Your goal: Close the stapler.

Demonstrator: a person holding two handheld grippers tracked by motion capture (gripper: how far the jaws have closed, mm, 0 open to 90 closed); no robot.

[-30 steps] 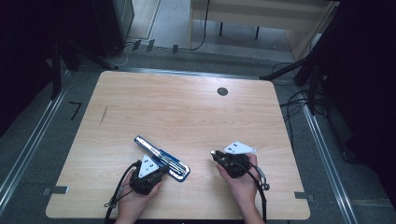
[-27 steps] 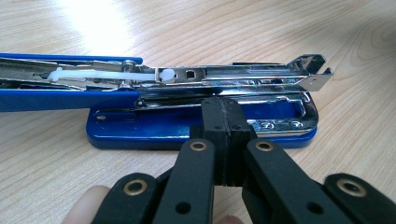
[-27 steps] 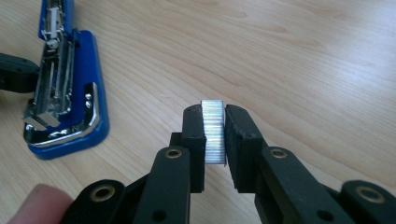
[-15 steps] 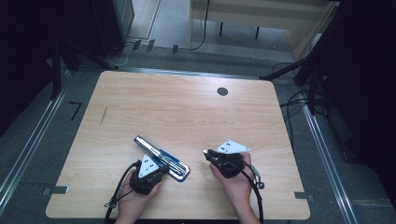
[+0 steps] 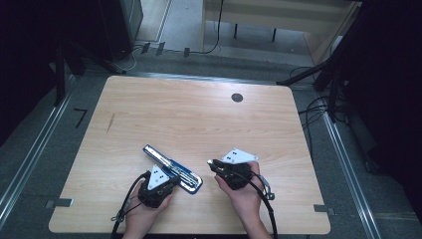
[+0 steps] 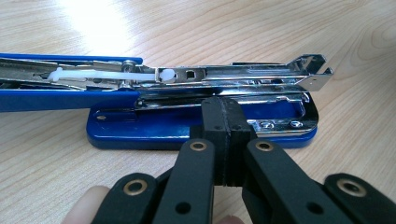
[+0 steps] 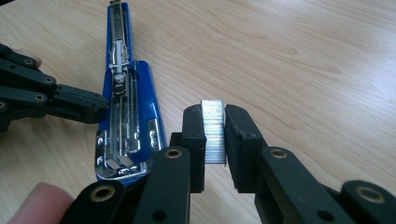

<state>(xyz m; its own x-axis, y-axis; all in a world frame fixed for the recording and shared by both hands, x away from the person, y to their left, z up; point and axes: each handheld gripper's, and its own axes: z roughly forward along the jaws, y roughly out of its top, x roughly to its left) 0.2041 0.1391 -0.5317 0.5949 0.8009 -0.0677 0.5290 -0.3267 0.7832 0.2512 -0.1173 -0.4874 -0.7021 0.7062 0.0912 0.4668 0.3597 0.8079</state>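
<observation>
Hand-held gripper on our right (image 7: 215,140) grasps a strip of staples (image 7: 213,135); the left hand-held gripper (image 6: 224,135), clenched empty, braces the opened stapler (image 5: 171,168) near the counter's (image 5: 199,119) front edge. We should align the strip with the open channel, then lower it flat.

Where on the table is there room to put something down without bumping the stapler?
The far half of the table is bare wood, from the opened blue stapler up to the small dark hole near the far edge. The left side and the right edge are free too. It is crowded near the front, where the left gripper, the stapler and the right gripper with its staple strip sit together.
</observation>
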